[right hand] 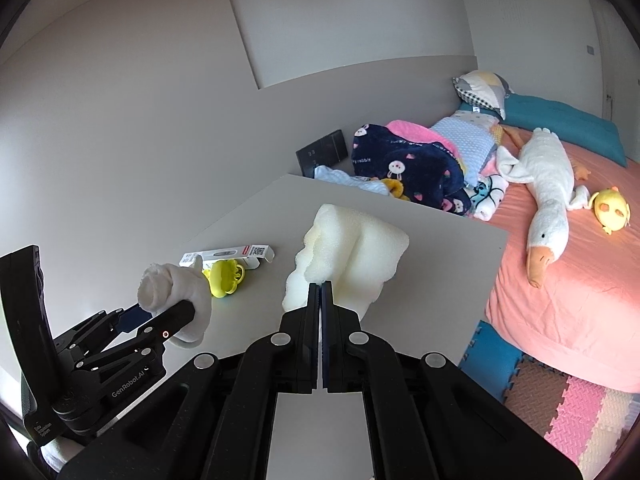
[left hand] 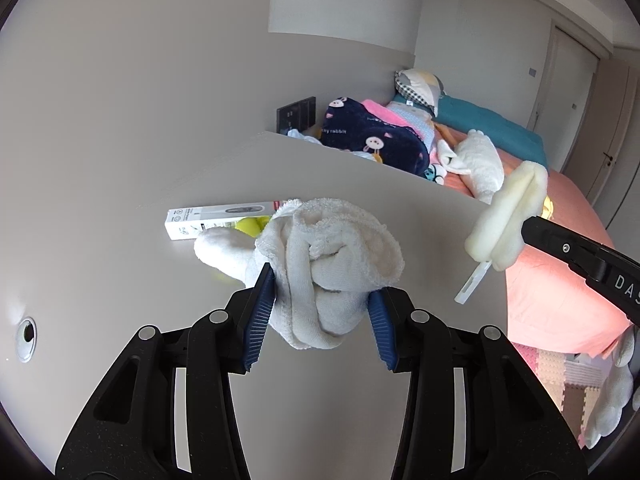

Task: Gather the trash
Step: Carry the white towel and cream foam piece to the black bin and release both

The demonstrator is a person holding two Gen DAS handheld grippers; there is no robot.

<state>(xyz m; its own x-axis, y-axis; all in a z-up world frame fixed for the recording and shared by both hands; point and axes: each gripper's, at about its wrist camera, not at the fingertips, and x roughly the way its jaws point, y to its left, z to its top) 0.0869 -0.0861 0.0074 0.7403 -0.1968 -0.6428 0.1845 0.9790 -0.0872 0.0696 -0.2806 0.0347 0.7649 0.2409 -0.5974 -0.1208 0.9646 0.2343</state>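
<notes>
My left gripper (left hand: 322, 304) is shut on a crumpled white towel (left hand: 332, 256) and holds it above the grey table (left hand: 120, 260); it also shows in the right wrist view (right hand: 176, 292). My right gripper (right hand: 321, 286) is shut on a piece of pale white foam (right hand: 348, 256), lifted over the table; the foam also shows in the left wrist view (left hand: 508, 216), at the right. A white carton (left hand: 216, 216) and a yellow plastic thing (right hand: 224, 278) lie on the table behind the towel.
A bed with a pink sheet (right hand: 580, 280) stands to the right, with a goose plush (right hand: 548, 184), a yellow plush (right hand: 610, 206) and folded blankets (right hand: 408, 160). Foam floor mats (right hand: 560, 400) lie below. A cable hole (left hand: 26, 338) is in the table at left.
</notes>
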